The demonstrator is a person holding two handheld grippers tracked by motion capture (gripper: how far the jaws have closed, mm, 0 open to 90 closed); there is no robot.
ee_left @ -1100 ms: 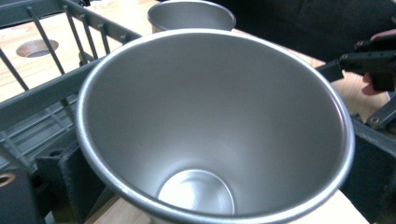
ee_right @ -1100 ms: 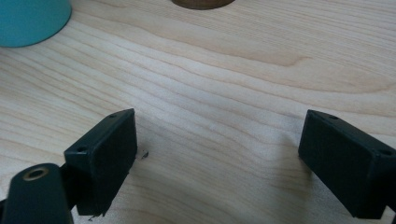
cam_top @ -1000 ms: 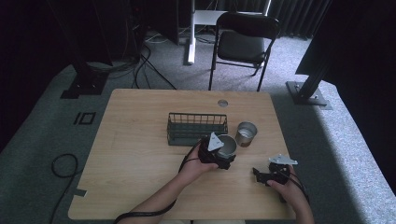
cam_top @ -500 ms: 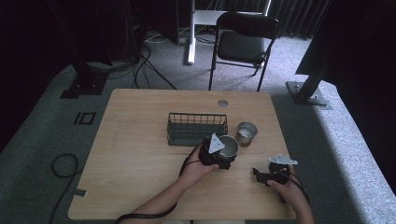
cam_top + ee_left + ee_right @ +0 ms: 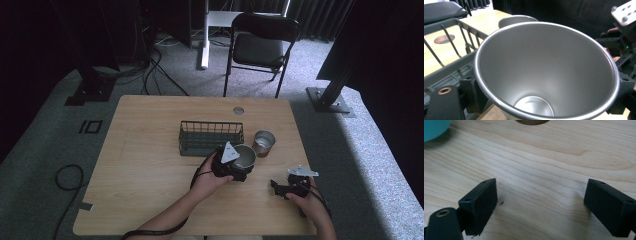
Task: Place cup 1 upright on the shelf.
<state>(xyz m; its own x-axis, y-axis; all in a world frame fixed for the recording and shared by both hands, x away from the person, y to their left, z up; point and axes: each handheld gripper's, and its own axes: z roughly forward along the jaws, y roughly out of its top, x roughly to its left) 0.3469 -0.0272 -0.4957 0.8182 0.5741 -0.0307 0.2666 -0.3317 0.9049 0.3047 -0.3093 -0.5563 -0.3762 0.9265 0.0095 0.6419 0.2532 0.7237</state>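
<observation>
A steel cup (image 5: 245,156) stands upright on the wooden table (image 5: 150,165), just in front of a dark wire basket (image 5: 210,137). My left gripper (image 5: 238,167) is shut on this cup. In the left gripper view the cup's open mouth (image 5: 544,72) sits between the two jaws, with the left gripper (image 5: 546,95) clamping its sides. A second steel cup (image 5: 263,142) stands just behind and to the right, also seen as a rim (image 5: 516,20) past the held cup. My right gripper (image 5: 277,186) rests open low over the table near the front right; its midpoint (image 5: 541,205) is over bare wood.
The wire basket (image 5: 449,50) runs close along the held cup's left side. A round grommet hole (image 5: 238,110) lies near the table's back edge. A teal object (image 5: 434,127) shows at the right gripper view's top left corner. A folding chair (image 5: 262,45) stands behind the table.
</observation>
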